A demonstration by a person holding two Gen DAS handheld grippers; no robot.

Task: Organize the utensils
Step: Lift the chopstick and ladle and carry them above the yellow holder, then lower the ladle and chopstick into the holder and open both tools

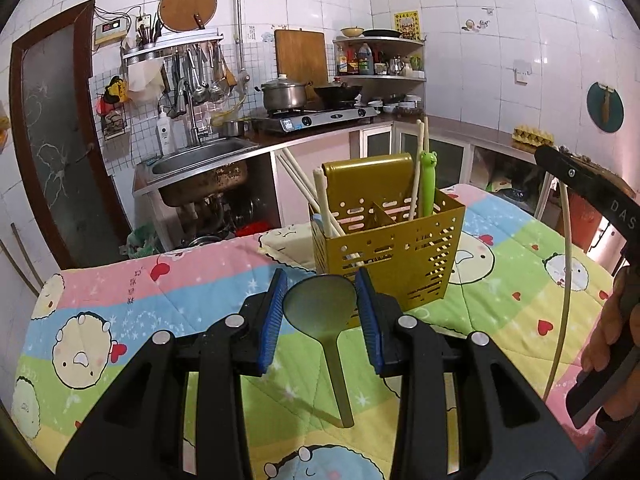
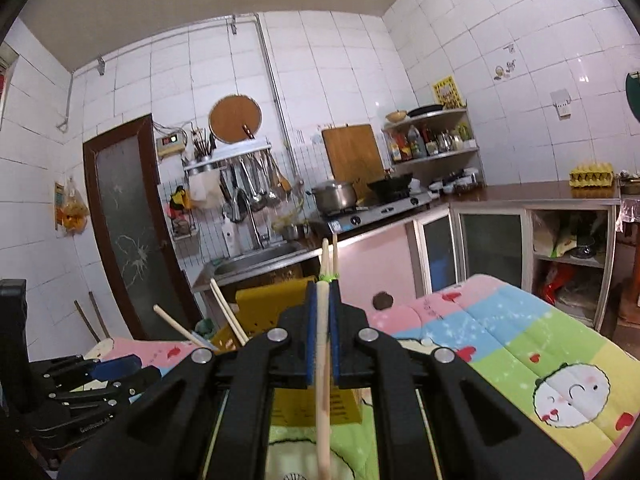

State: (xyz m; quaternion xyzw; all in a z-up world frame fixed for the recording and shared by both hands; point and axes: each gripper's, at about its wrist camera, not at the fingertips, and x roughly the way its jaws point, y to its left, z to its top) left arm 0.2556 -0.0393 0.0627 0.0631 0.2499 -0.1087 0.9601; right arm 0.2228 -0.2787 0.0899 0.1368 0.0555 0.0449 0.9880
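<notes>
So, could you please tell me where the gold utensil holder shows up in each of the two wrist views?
Left wrist view: the gold utensil holder stands at centre, on the quilt, just beyond the left gripper.
Right wrist view: it sits low, left of centre, mostly hidden behind the right gripper.
Shared landmark: the round wooden board on the wall.

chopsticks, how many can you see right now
About 6. Two lean out of the left side of the gold holder, one stands upright there, two stand at the back right by the green utensil, and the right gripper holds one. More may be hidden inside.
</notes>
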